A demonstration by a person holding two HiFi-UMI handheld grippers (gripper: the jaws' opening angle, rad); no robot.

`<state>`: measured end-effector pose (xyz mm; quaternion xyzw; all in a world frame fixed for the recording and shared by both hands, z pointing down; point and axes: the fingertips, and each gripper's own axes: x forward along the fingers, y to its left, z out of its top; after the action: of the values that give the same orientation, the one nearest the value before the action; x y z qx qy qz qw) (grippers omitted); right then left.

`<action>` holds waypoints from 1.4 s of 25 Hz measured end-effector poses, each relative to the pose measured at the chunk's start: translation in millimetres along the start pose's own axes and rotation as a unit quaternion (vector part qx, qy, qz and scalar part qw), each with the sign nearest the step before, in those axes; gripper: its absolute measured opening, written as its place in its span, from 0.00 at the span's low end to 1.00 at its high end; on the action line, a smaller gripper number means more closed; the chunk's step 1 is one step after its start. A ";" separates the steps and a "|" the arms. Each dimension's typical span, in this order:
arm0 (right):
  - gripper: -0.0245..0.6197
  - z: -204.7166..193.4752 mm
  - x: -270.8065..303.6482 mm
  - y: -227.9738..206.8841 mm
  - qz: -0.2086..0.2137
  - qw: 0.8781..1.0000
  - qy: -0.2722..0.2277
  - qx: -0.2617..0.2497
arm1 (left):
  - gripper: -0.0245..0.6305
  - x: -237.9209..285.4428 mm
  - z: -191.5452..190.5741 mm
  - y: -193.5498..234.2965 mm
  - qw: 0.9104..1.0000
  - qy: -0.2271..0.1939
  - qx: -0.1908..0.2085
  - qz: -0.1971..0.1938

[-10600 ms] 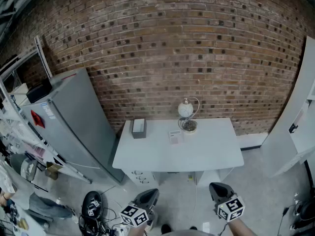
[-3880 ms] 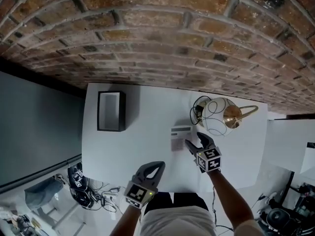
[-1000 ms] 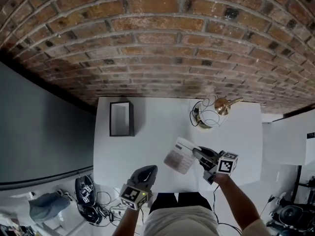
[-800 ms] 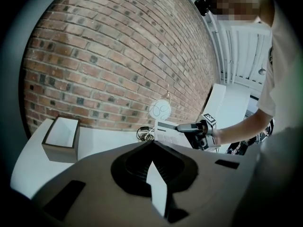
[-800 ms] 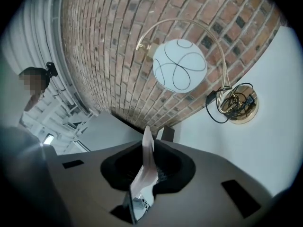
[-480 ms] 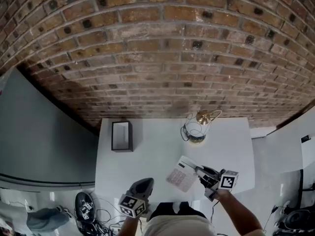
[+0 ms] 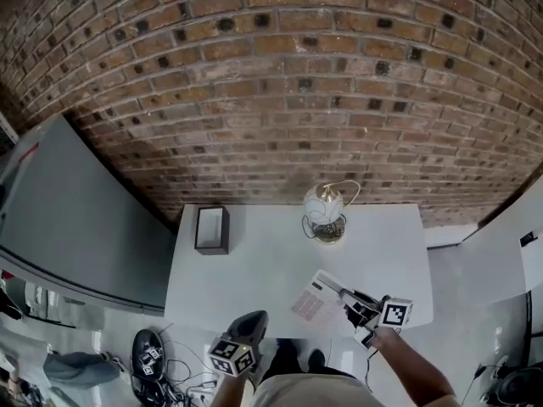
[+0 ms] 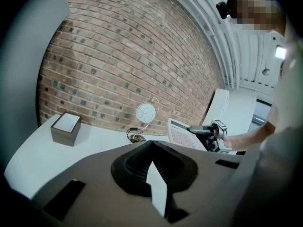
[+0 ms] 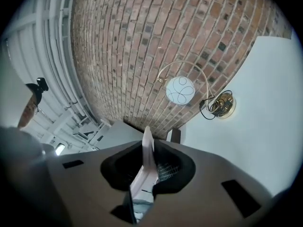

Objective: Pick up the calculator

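Surface: white tabletop [image 7: 254, 265] against a brick wall [image 7: 271, 100]; grey cabinet [image 7: 76, 219] on its left.
Count: one calculator [image 7: 316, 302], one dark box [image 7: 211, 229], one globe lamp [image 7: 325, 209].
Calculator: raised over the tabletop's front right, right gripper [image 7: 345, 296] jaws clamped on its edge.
Left gripper [image 7: 252, 320]: jaws together, empty.

It looks like a lab or workshop corner dressed as a room: brick wall [image 7: 280, 83], white surface [image 7: 254, 270] with lamp [image 7: 325, 206], grey fridge [image 7: 76, 219], tangled cables [image 7: 157, 367] on the floor [image 7: 475, 270].
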<state>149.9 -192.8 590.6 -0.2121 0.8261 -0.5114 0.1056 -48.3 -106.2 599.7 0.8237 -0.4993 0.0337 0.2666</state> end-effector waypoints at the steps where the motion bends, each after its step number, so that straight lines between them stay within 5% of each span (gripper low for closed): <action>1: 0.15 -3.1 -8.1 1.4 -0.002 1.000 0.003 0.000 | 0.06 -4.3 -4.2 -7.7 1.000 0.000 0.000 0.003; 14: 0.15 -34.0 -53.1 39.3 0.033 0.999 0.012 0.014 | 0.06 -55.5 -24.1 -67.8 0.999 -0.031 -0.014 0.030; 26: 0.15 -52.1 -52.9 75.6 0.043 0.998 -0.043 0.026 | 0.06 -98.9 -20.2 -68.3 1.000 -0.026 0.011 0.008; 35: 0.15 -70.4 -40.5 90.2 0.039 0.998 -0.037 0.017 | 0.06 -106.2 -6.9 -60.3 0.999 -0.034 0.027 -0.012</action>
<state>136.4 -83.0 540.7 -0.1965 0.8205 -0.5127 0.1594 -49.2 4.1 546.9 0.8373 -0.4970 0.0166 0.2274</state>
